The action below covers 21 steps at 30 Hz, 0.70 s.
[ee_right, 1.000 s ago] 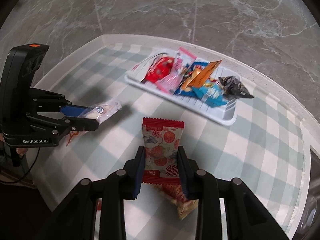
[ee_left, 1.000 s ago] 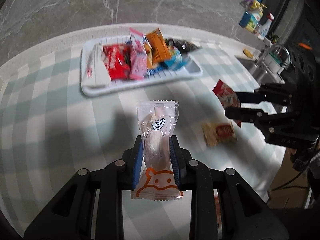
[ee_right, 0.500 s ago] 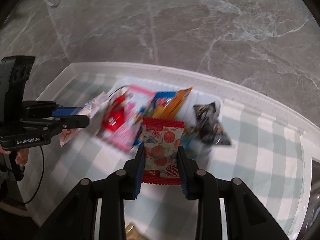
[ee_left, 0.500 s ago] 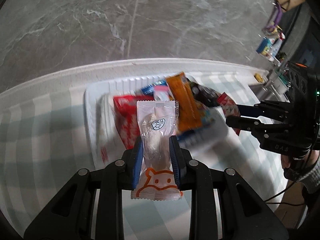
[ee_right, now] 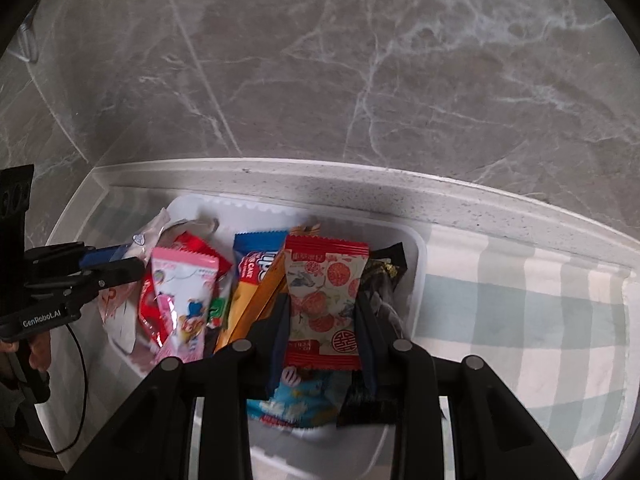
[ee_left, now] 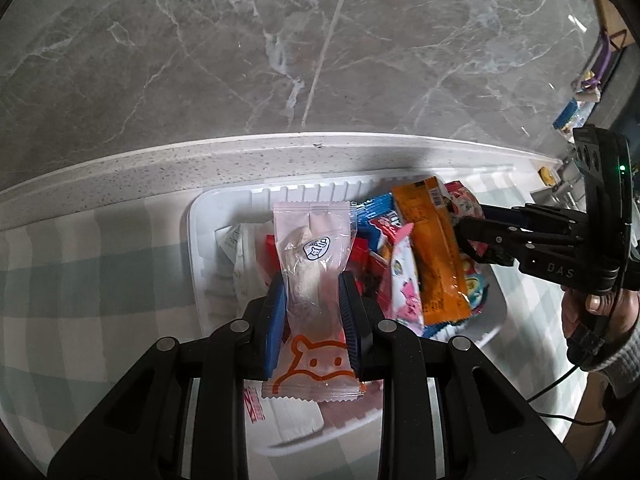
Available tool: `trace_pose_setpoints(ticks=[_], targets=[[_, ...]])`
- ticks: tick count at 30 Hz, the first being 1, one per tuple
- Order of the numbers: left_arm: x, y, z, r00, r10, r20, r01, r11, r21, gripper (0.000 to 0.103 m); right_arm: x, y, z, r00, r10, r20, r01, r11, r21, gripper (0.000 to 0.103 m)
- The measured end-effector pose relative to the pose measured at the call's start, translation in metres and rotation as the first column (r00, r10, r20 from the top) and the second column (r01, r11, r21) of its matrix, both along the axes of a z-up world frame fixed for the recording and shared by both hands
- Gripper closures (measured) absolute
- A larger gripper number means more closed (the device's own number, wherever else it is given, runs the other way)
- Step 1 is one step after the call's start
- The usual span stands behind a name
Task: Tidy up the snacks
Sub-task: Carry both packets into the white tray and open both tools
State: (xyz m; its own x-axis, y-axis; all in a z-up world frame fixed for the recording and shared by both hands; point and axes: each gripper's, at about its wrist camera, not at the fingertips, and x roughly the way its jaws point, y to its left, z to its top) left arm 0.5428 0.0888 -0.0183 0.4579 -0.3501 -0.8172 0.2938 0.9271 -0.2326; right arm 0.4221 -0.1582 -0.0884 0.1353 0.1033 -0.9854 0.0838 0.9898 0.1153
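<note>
You are working over a green-and-white checked tablecloth (ee_right: 520, 320), where a white tray (ee_left: 194, 240) sits against the wall, already heaped with most of the snacks: an orange packet (ee_left: 436, 256), a pink packet (ee_right: 184, 300) and others. Both of your carried snacks hang above that pile, not yet let go. Your left gripper (ee_left: 314, 308) pinches a clear wrapped pastry (ee_left: 314, 264) over the tray's left half. Your right gripper (ee_right: 322, 316) pinches a red-and-white patterned packet (ee_right: 326, 304) over its right half. What is left, by my judgement, is dropping these two.
</note>
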Motion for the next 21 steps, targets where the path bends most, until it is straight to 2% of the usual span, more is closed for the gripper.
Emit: trace_pose_setpoints(ticks=[10,17,21], targets=[[0.012,-0.007,-0.011,1.000,0.015,0.012,-0.015,0.999,0.048,0.077,0.005,0.004,-0.013,1.000,0.016,-0.004,-0.016,0.999,-0.037,0.065],[0.009,-0.015,-0.008,0.999,0.024,0.035,-0.027,0.994,0.102,0.076,0.002,0.005,0.002,0.999,0.015,0.037,-0.013,0.998,-0.055,0.063],[0.004,-0.014,0.000,0.998,0.029,0.057,-0.035,0.994,0.105,0.075,0.000,0.005,0.013,0.998,0.013,0.059,-0.010,0.998,-0.063,0.061]])
